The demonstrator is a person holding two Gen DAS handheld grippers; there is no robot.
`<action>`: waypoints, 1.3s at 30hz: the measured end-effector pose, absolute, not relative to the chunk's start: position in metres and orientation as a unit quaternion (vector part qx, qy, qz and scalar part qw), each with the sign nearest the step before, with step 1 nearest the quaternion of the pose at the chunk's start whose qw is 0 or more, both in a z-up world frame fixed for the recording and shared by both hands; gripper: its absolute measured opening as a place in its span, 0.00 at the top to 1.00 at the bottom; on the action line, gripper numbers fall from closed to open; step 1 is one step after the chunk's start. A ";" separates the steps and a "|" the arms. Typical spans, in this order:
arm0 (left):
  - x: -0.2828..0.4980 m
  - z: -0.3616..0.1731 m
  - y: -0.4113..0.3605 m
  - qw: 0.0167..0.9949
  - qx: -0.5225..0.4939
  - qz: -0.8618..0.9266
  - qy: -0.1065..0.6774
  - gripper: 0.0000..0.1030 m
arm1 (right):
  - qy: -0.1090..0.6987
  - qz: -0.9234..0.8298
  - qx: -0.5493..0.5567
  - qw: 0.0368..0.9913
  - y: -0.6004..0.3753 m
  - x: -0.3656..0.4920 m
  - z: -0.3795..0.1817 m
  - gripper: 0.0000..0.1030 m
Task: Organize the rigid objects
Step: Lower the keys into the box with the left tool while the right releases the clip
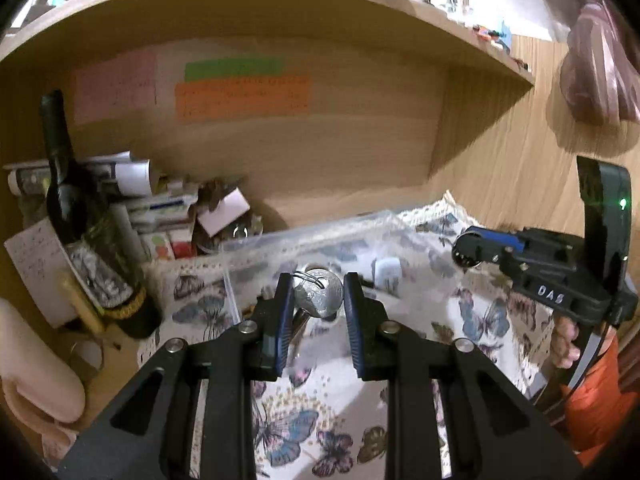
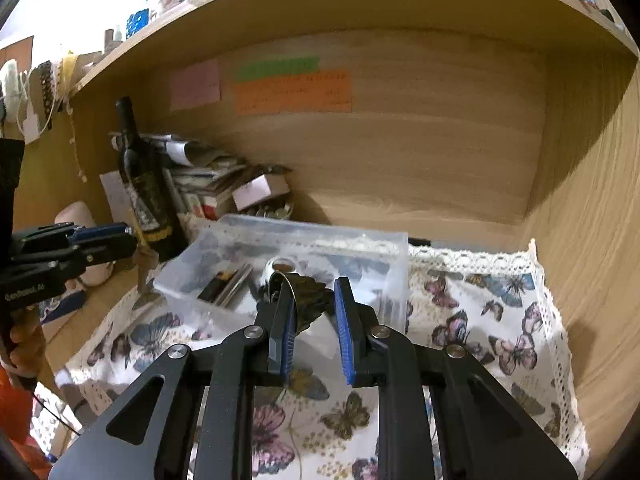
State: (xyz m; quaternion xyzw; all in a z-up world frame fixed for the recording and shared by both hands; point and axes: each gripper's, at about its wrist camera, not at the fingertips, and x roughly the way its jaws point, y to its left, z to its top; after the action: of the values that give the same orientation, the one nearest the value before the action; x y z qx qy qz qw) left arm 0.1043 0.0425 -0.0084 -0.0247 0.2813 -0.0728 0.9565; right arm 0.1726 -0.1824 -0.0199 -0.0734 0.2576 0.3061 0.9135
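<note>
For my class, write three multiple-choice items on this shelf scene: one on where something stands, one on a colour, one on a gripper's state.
1. Where does the dark bottle stand?
A. left of the clear plastic box
B. inside the box
C. on the top shelf

2. Which colour is the widest paper note on the back panel?
A. blue
B. orange
C. white

3. How are the right gripper jaws?
A. fully closed
B. out of view
C. apart

Answers:
A, the bottle rises left of the box.
B, the long note is orange.
C, a gap shows between its blue pads.
</note>
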 end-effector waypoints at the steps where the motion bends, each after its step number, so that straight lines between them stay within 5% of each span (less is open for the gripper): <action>1: 0.109 -0.007 0.042 0.957 -0.025 -0.073 0.280 0.76 | 0.257 0.305 -0.073 0.914 -0.181 0.174 -0.020 0.84; 23: 0.198 -0.095 0.043 0.912 -0.041 -0.065 0.403 0.77 | 0.353 0.299 -0.127 0.877 -0.127 0.228 -0.085 0.83; 28: 0.190 -0.087 0.044 0.916 -0.043 -0.062 0.394 0.67 | 0.345 0.309 -0.123 0.878 -0.131 0.220 -0.076 0.66; 35: 0.163 -0.059 0.043 0.935 -0.040 -0.053 0.347 0.54 | 0.310 0.311 -0.109 0.892 -0.146 0.198 -0.051 0.62; 39: 0.141 -0.037 0.042 0.948 -0.050 -0.054 0.311 0.48 | 0.274 0.313 -0.097 0.904 -0.159 0.178 -0.029 0.48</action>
State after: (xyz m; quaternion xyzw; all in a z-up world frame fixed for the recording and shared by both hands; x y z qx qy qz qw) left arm 0.1409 0.0419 -0.0372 -0.0503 0.3110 -0.0538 0.9475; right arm 0.1780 -0.1586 -0.0291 -0.0968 0.2736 0.3132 0.9043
